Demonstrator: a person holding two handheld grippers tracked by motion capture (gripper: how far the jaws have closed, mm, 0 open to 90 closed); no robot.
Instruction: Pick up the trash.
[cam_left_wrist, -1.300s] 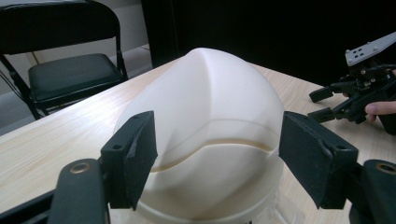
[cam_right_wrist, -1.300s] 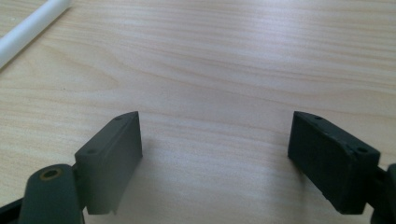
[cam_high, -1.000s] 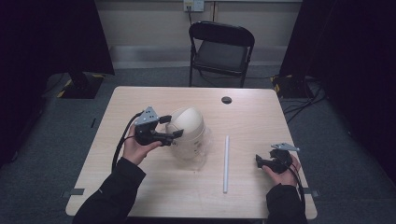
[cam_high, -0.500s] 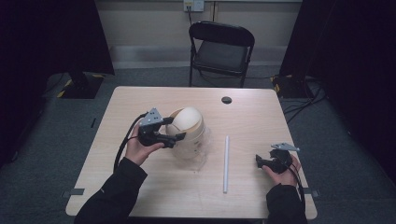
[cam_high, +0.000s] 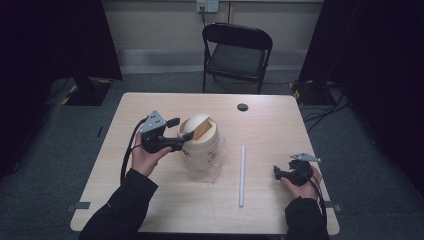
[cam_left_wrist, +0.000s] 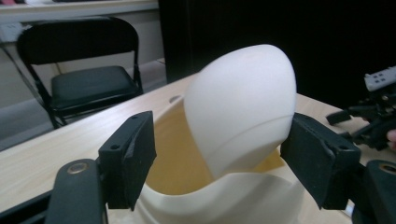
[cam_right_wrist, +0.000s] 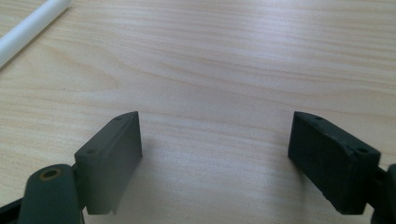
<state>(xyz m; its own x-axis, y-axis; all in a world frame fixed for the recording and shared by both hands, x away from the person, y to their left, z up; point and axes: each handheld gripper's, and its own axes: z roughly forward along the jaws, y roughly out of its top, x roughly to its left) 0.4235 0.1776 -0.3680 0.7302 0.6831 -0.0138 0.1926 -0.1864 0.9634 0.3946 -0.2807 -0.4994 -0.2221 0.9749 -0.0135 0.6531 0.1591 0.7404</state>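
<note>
Two black grippers work over a pale wood-grain table (cam_high: 150, 200). Left gripper (cam_high: 181, 129) stands spread wide at the rim of a smooth cream plastic bin (cam_high: 200, 145) at mid-table, its rounded swing lid (cam_left_wrist: 243, 98) tilted up between the jaws, neither pad touching. Right gripper (cam_high: 280, 172) rests near the table's right edge, wide apart and empty. One slim white tube (cam_high: 242, 175) lies between them.
</note>
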